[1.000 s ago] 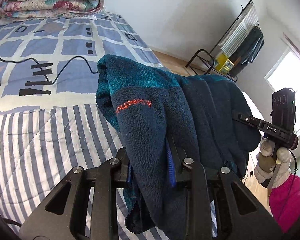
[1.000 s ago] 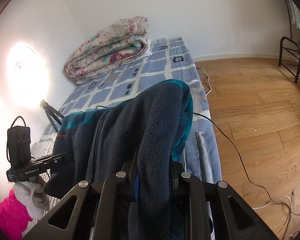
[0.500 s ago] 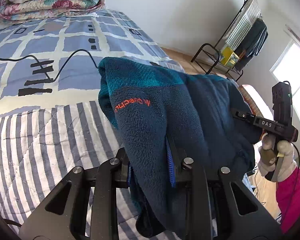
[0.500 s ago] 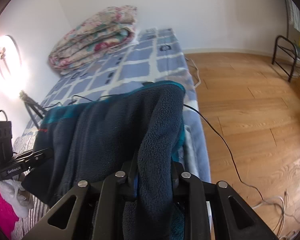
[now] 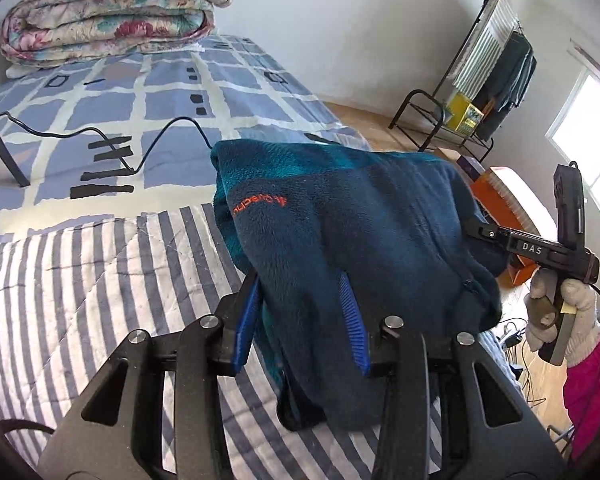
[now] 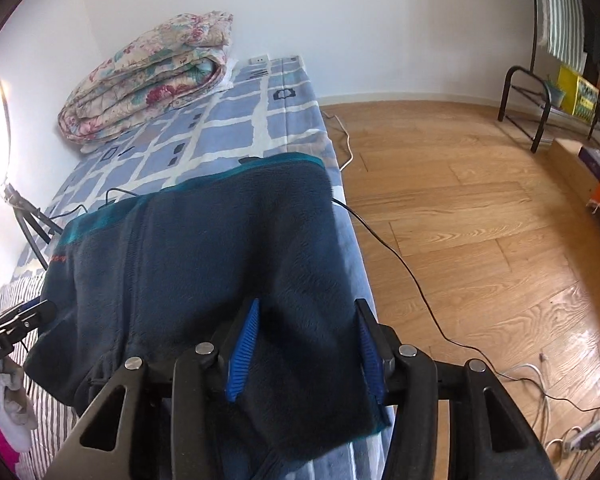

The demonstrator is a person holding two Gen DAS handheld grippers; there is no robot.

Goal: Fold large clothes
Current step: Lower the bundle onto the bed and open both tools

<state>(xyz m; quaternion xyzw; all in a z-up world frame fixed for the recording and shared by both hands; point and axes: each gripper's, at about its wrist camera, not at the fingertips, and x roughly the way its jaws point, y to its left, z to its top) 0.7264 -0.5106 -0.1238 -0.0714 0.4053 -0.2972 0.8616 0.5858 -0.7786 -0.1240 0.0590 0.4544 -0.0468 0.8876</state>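
A dark navy fleece jacket (image 5: 360, 224) with a teal band and an orange logo lies folded over the bed's striped quilt (image 5: 80, 280). It also shows in the right wrist view (image 6: 204, 264). My left gripper (image 5: 300, 300) has its jaws spread, with fleece lying loose between the blue pads (image 5: 350, 312). My right gripper (image 6: 304, 344) also stands spread, with fleece between its pads (image 6: 242, 356). The right gripper shows from outside at the jacket's right edge (image 5: 540, 248).
A folded floral quilt (image 5: 108, 16) sits at the bed's head. A black cable (image 5: 100, 136) and tripod leg (image 5: 0, 144) lie on the blue checked sheet (image 5: 160, 104). A clothes rack (image 5: 480, 92) and wooden floor (image 6: 480, 220) with cables lie right of the bed.
Both grippers have opened from a tight clamp on the fleece, and the jacket has come down flatter onto the bed.
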